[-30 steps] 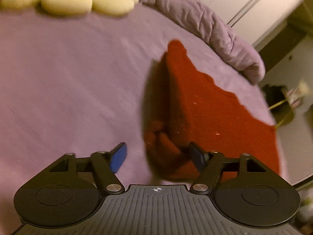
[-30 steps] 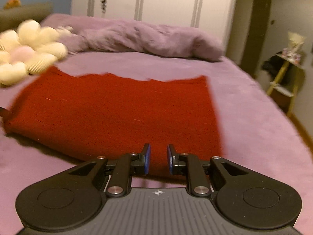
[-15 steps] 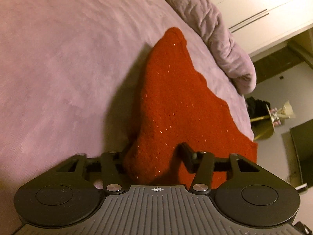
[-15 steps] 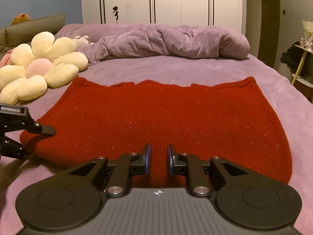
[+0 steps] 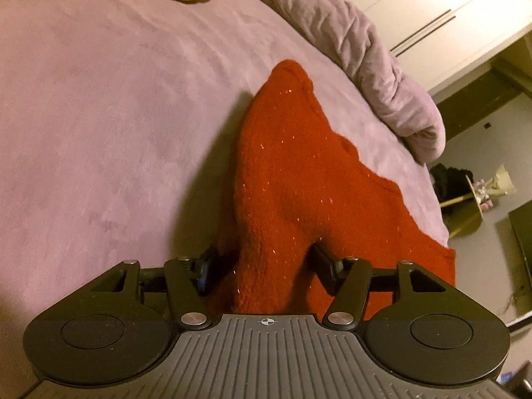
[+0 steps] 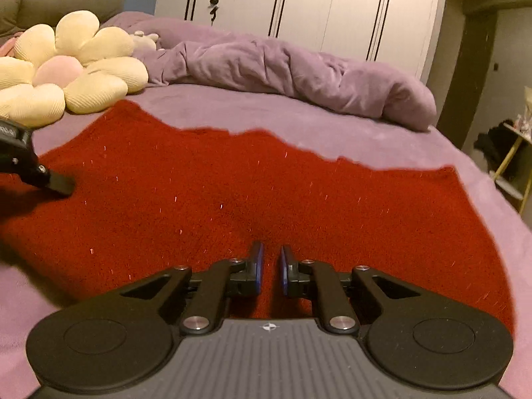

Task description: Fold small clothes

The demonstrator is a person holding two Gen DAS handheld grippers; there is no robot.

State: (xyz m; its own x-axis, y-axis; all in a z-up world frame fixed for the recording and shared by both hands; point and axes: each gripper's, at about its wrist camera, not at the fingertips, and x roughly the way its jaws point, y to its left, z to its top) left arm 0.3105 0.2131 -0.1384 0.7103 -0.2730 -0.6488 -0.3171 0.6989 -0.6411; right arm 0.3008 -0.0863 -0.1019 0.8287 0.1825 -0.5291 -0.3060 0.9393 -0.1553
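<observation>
A red knitted garment (image 6: 252, 193) lies spread on the purple bed (image 6: 382, 146). In the left wrist view its left edge (image 5: 286, 173) is bunched between my left gripper's (image 5: 262, 266) jaws, which stand wide with the thick fold filling the gap. The left gripper's finger (image 6: 50, 179) shows at the left edge of the right wrist view, on the garment. My right gripper (image 6: 268, 266) hovers over the garment's near edge, jaws almost closed with a narrow gap and nothing between them.
A cream flower cushion (image 6: 66, 69) lies at the bed's far left. A rumpled purple duvet (image 6: 282, 69) runs along the far side before white wardrobe doors (image 6: 299, 6). A small side stand (image 6: 512, 156) is off the bed's right edge.
My left gripper moved onto the garment's left edge and the fold now sits between its jaws. The right gripper stayed narrow and shifted its view over the garment.
</observation>
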